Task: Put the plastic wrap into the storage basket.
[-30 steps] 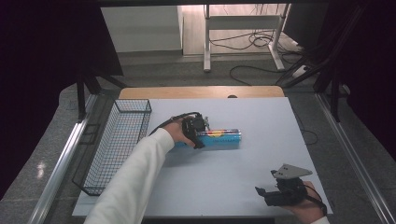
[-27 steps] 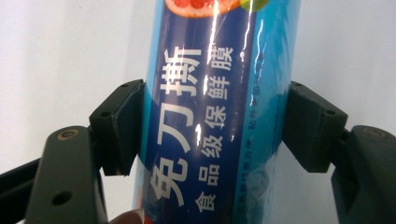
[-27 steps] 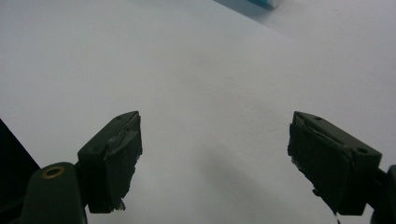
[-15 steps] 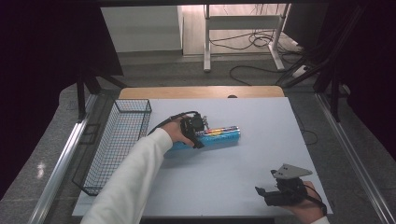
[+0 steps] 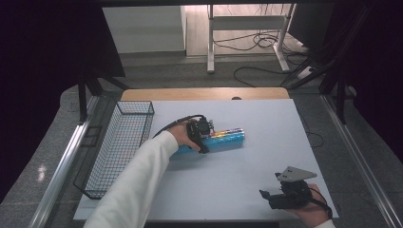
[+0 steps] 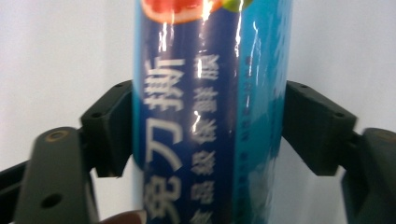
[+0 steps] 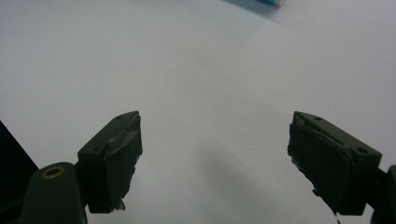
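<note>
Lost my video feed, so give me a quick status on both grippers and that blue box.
Left gripper shut on blue box, box on table. Right gripper open, holding nothing. Wire basket left of box.

Left arm: white sleeve [image 5: 135, 183], extended forward from the bottom edge toward the middle of the counter; hand [image 5: 179, 135] wrapped round the left hand-held gripper [image 5: 203, 137]. In the left gripper view, its two black jaws stand one at each side of a blue box [image 6: 212, 112], pads against its sides.

Right hand [image 5: 313, 213]: low at the near right corner, holding the right hand-held gripper [image 5: 268, 197], grey three-cornered plate on top, pointing left. In the right gripper view, its jaws stand wide apart, nothing between them.
</note>
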`<state>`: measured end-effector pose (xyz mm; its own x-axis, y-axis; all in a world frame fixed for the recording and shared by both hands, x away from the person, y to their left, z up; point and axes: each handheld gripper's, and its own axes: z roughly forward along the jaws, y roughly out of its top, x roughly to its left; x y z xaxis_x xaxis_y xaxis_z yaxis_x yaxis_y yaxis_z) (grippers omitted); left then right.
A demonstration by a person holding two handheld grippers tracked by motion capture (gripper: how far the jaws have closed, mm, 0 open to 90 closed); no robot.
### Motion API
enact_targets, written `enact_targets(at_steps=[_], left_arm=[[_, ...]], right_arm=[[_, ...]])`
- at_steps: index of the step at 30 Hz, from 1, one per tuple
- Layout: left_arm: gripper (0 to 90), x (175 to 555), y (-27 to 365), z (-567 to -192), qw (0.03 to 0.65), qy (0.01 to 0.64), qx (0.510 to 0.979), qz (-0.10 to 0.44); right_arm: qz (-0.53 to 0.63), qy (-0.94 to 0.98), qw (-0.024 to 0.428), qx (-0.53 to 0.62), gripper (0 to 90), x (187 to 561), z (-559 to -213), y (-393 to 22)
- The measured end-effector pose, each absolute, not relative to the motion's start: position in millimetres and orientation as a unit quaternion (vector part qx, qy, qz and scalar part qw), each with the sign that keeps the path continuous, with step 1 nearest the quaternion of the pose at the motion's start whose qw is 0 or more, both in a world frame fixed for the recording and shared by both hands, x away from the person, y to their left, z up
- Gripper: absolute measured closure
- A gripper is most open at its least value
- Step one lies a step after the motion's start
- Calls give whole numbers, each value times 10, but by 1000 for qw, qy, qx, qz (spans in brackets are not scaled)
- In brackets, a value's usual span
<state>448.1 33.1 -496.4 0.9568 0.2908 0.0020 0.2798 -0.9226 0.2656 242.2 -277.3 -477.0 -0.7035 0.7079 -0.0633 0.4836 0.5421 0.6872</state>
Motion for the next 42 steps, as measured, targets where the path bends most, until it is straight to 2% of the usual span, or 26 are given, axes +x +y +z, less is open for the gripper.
enact_targets(at_steps=[2,4,8,11,16,24,32,42], left_arm=[[229,4501,319,-4985,127,147,981,22],[294,4534,325,-4992,126,155,979,31],[305,4524,315,-4990,124,147,981,35],[311,4527,330,-4978,128,153,980,14],[313,4511,386,-4920,144,155,977,9],[313,4368,585,-4504,200,180,963,29],[313,4133,788,-4074,220,211,951,57],[314,3865,977,-3743,218,230,945,84]], right_arm=[[330,862,170,345,182,2422,-4772,-2772],[331,862,170,345,183,2420,-4771,-2775],[331,861,170,347,183,2421,-4770,-2789],[331,860,172,348,183,2418,-4764,-2800],[334,858,173,349,182,2408,-4754,-2812],[336,858,174,348,183,2401,-4741,-2809],[338,858,172,345,183,2398,-4735,-2791],[339,859,169,345,183,2405,-4738,-2780]])
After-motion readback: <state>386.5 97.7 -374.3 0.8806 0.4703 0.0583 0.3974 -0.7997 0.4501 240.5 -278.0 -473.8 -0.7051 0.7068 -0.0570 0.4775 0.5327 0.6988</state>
